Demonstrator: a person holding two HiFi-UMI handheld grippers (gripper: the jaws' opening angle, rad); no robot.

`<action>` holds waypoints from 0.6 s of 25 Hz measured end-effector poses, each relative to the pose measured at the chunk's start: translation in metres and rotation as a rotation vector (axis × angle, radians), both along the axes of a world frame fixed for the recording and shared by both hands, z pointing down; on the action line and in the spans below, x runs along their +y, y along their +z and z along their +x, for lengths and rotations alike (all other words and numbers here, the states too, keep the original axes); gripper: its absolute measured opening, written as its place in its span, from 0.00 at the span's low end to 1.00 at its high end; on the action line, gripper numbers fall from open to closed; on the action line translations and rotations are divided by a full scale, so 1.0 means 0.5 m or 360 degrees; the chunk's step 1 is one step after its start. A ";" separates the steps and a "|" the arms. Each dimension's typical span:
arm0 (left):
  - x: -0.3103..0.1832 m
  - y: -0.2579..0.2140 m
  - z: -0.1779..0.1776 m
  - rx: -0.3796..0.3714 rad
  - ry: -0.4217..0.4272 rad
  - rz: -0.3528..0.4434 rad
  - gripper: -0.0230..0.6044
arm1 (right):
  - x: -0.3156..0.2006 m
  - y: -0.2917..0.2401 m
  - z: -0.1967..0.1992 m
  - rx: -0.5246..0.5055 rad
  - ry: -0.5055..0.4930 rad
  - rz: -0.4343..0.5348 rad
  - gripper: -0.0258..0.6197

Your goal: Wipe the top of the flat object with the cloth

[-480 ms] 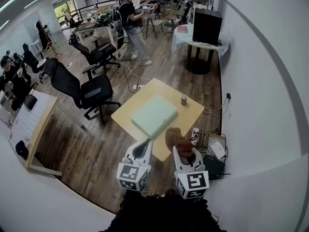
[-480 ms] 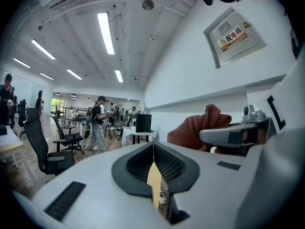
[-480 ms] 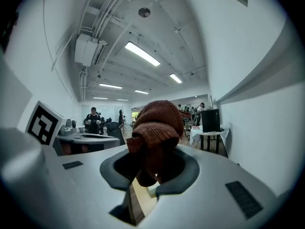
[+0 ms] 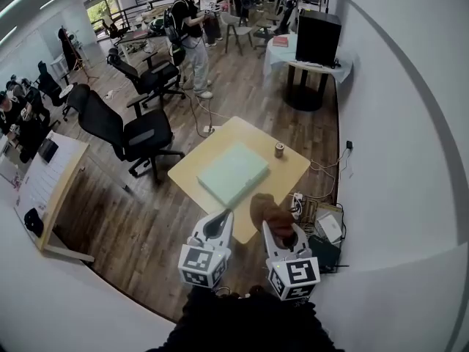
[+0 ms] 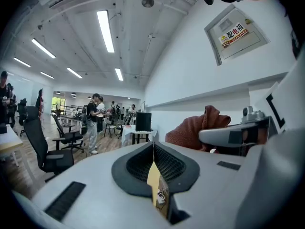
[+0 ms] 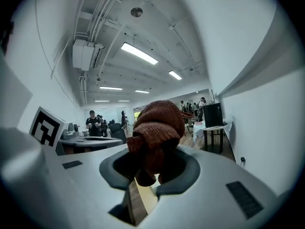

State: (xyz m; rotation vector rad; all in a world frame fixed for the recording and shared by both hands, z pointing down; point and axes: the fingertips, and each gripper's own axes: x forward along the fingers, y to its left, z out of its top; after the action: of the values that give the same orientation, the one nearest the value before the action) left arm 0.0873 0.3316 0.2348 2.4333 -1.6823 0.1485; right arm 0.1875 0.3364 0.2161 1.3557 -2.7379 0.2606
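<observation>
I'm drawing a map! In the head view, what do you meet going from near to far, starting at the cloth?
brown cloth → green flat object → small can → black box

right gripper (image 4: 278, 232): jaws on brown cloth (image 4: 270, 213) | green flat object (image 4: 233, 173) (pale mint) on table (image 4: 290, 173) | can (image 4: 279, 150) beside it
</observation>
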 end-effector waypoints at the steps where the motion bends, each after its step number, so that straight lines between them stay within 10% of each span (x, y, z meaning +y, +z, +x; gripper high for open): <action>1: -0.002 0.003 0.006 -0.0001 -0.0001 -0.0005 0.09 | -0.002 0.002 0.006 0.0000 -0.0002 -0.0007 0.22; 15: -0.040 0.102 -0.011 -0.0049 -0.0133 -0.0162 0.09 | -0.044 0.100 0.040 0.0025 -0.0077 -0.0212 0.22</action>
State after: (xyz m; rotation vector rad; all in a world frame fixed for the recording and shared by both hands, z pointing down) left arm 0.0819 0.3116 0.2858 2.2950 -1.7413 0.2551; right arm 0.2076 0.3143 0.2660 1.2512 -2.6825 0.4188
